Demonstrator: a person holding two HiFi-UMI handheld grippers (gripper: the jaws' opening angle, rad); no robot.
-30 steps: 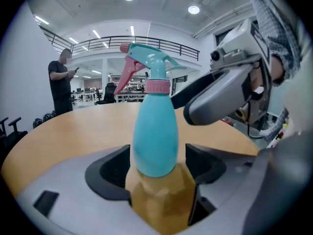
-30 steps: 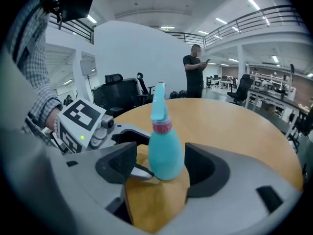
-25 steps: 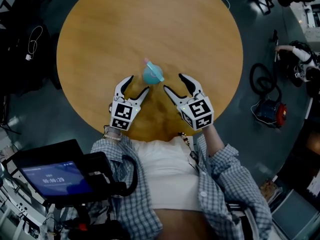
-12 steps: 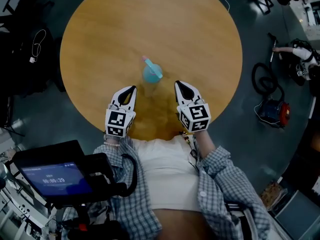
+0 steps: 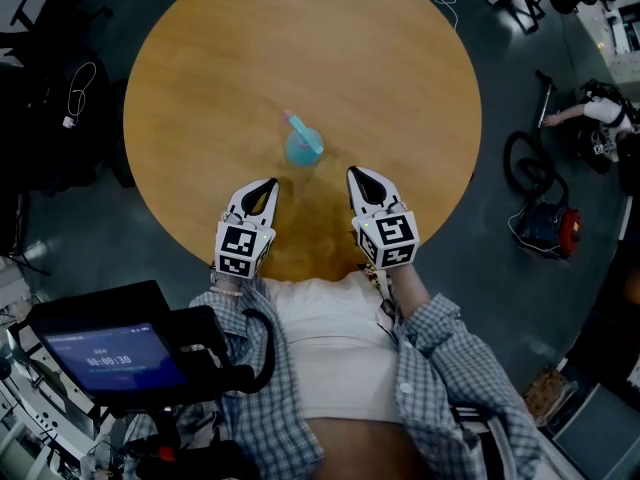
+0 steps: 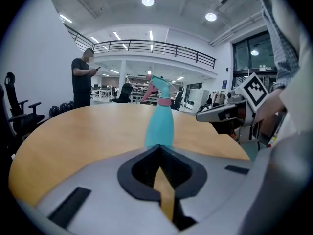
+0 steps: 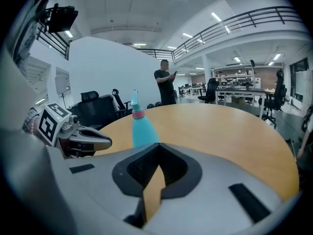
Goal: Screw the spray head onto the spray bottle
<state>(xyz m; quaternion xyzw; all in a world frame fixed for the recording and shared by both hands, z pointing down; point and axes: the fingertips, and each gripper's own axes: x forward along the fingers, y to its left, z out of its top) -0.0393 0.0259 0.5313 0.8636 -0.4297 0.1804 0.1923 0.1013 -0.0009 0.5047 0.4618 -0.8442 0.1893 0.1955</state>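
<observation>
A teal spray bottle (image 5: 303, 147) with a pink collar and a teal spray head on top stands upright on the round wooden table (image 5: 250, 58). It also shows ahead of the jaws in the left gripper view as the bottle (image 6: 160, 119) and in the right gripper view as the bottle (image 7: 142, 127). My left gripper (image 5: 268, 184) sits near the table's front edge, below and left of the bottle, shut and empty. My right gripper (image 5: 356, 174) sits below and right of it, also shut with nothing held. Neither touches the bottle.
A person (image 6: 81, 80) in dark clothes stands beyond the table's far side. Office chairs (image 7: 100, 106) stand nearby. On the floor to the right lie a vacuum-like device (image 5: 545, 223) and cables. A tablet rig (image 5: 110, 353) hangs at the lower left.
Both grippers went from open beside the bottle to shut, and drew back toward the table's front edge, away from the bottle. The bottle stays standing.
</observation>
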